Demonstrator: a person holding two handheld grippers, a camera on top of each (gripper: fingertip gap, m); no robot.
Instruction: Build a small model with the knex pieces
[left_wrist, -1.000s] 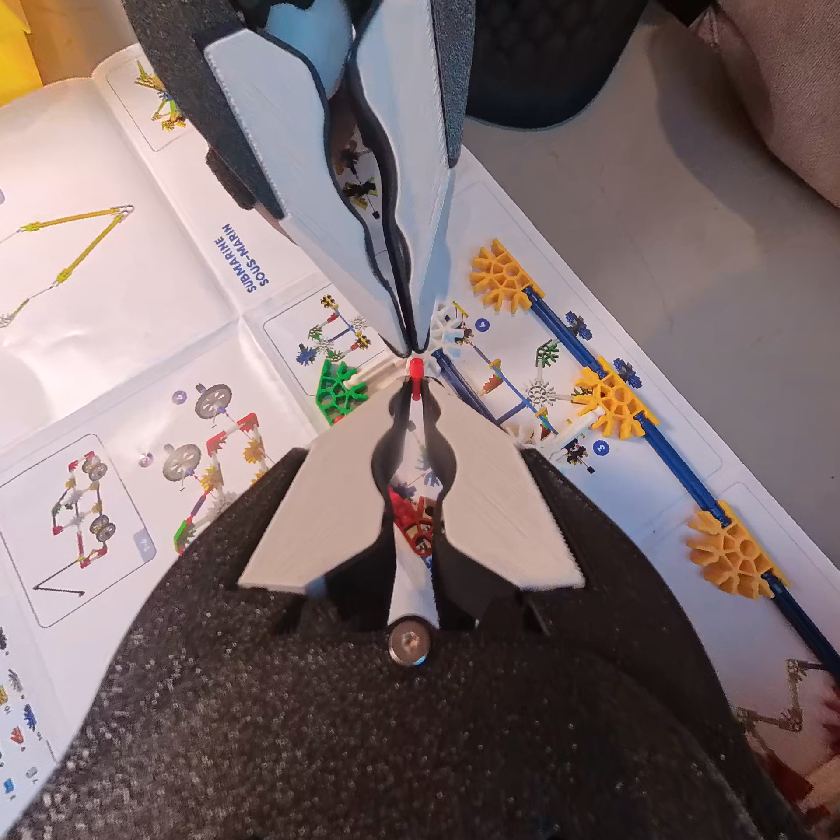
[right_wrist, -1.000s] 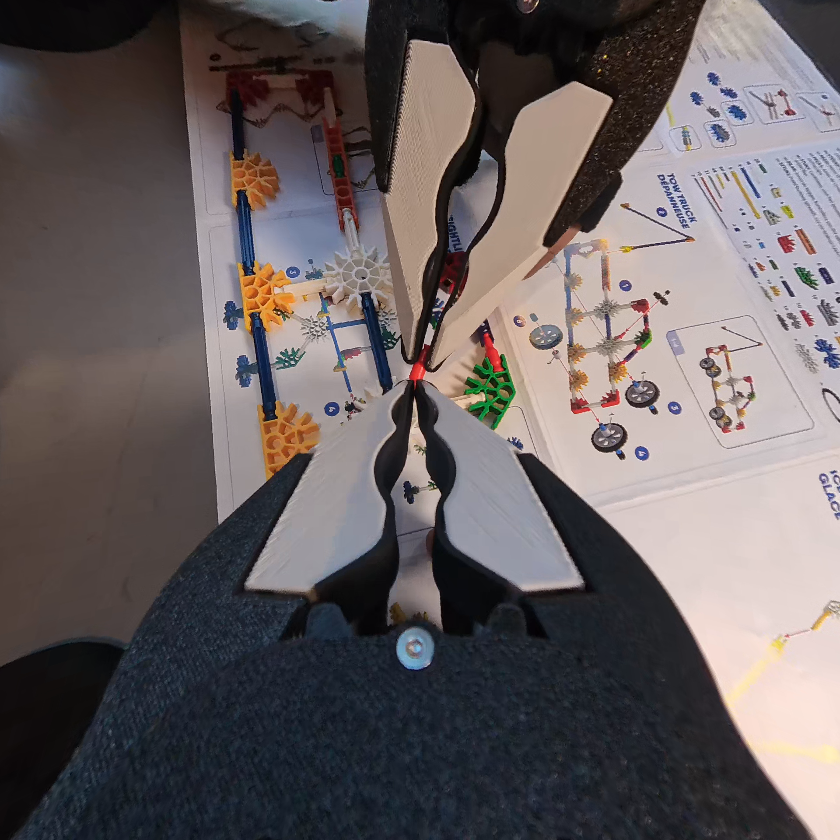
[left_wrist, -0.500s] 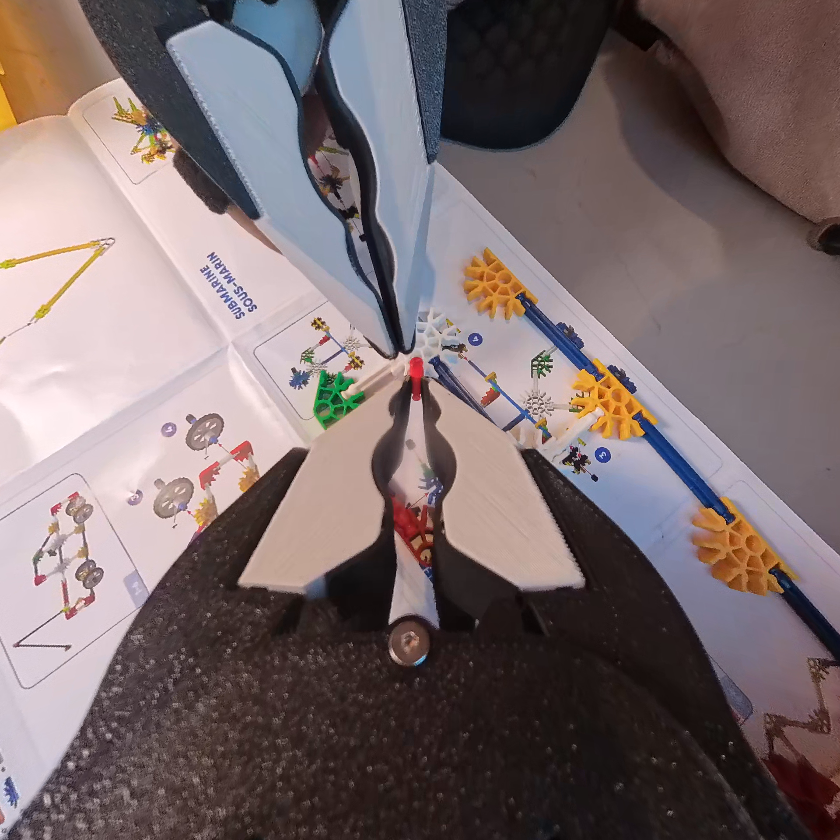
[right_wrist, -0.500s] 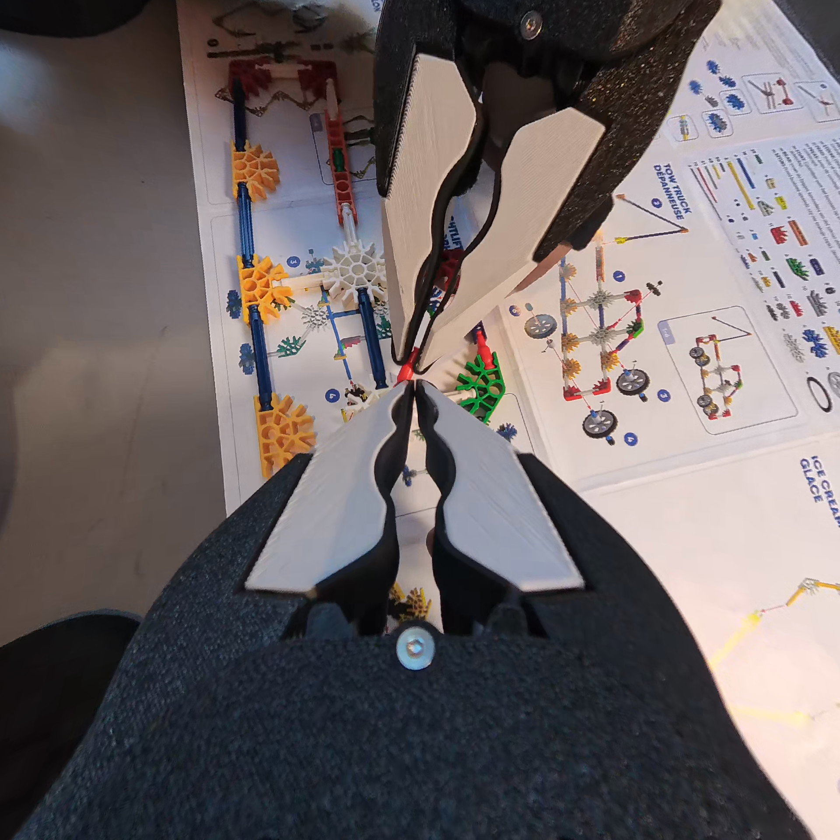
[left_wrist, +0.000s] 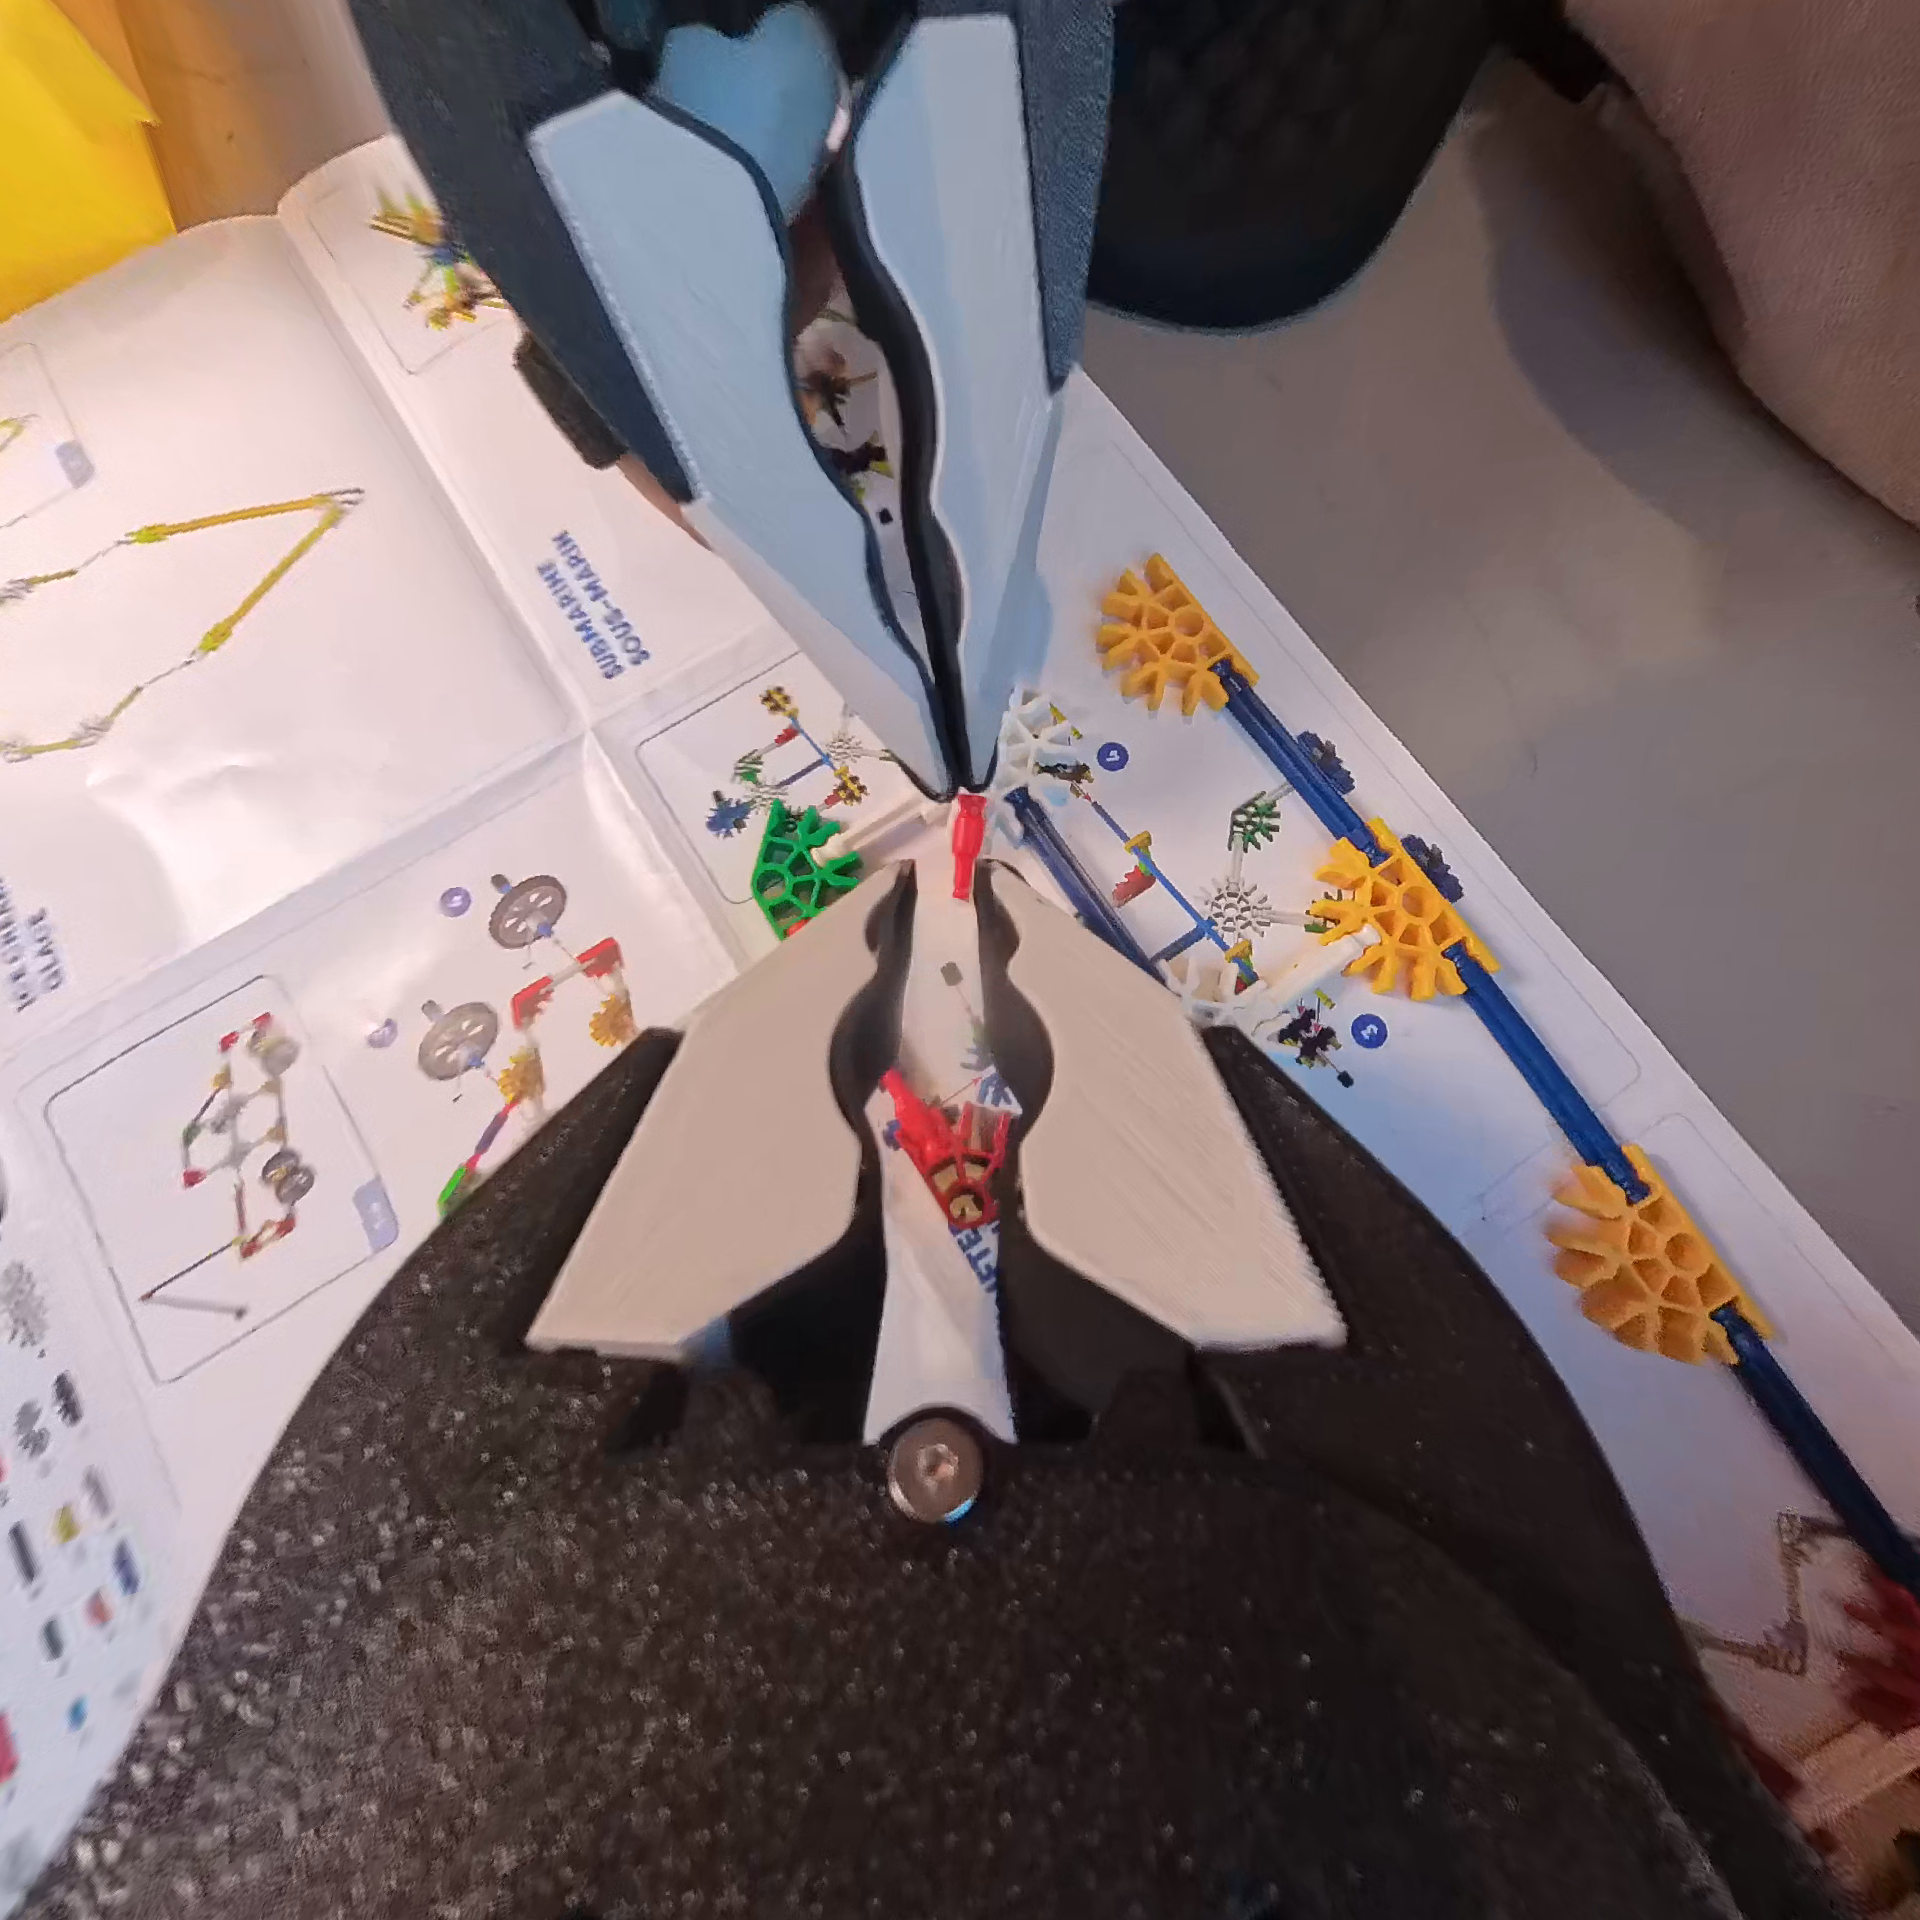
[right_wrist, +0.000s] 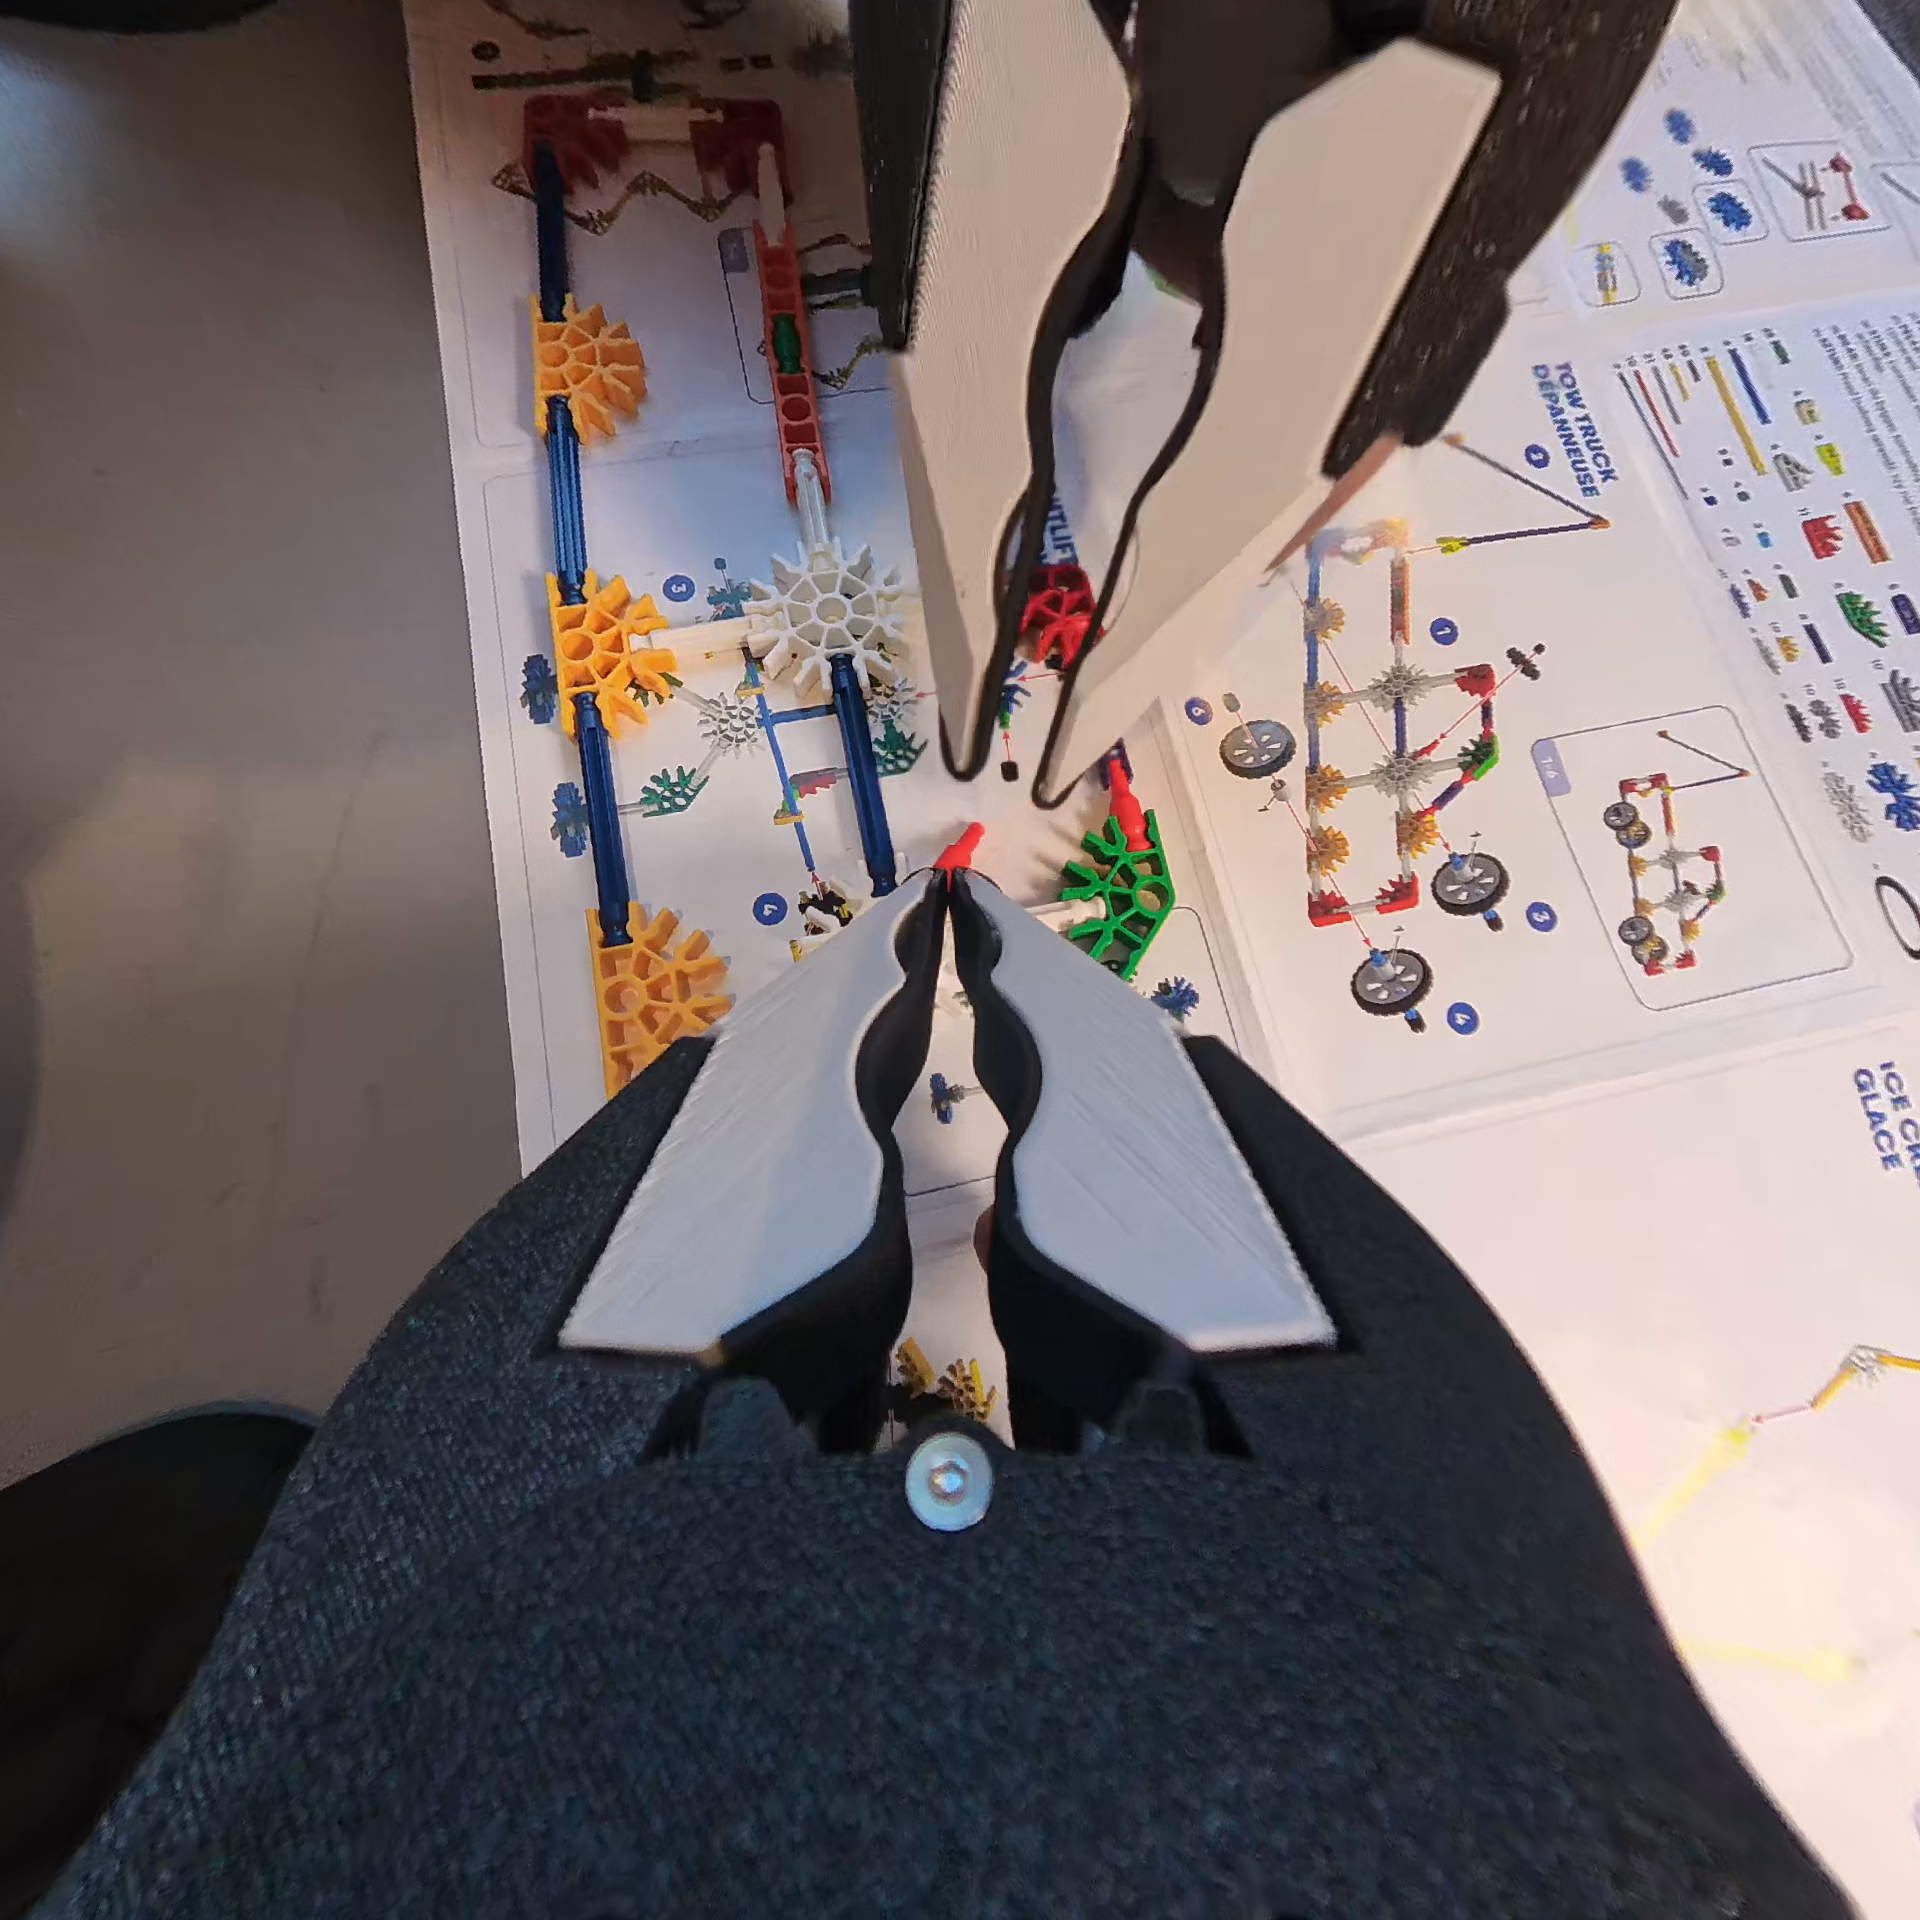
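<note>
A short red rod (right_wrist: 961, 847) is pinched at the tips of my right gripper (right_wrist: 948, 883), which is shut on it. In the left wrist view the rod (left_wrist: 966, 847) sticks out of the right gripper (left_wrist: 951, 792) towards my left gripper (left_wrist: 951, 878). The left gripper is open by a narrow gap, and the rod's end lies between its tips without being clamped. In the right wrist view the left gripper (right_wrist: 1006, 779) hangs open just beyond the rod, clear of it. Both hover above a printed instruction sheet (right_wrist: 1558, 1143).
On the sheet lie a green connector (right_wrist: 1122, 894) with a red rod, a white snowflake connector (right_wrist: 831, 613), yellow connectors on blue rods (right_wrist: 592, 649), and a red connector (left_wrist: 945, 1143). A grey surface (right_wrist: 208, 727) borders the sheet. A yellow object (left_wrist: 62, 156) sits far left. The tips of both grippers are at nearly the same place.
My left gripper has opened and let go of the red rod, and the two grippers have drawn slightly apart. The right gripper keeps the rod.
</note>
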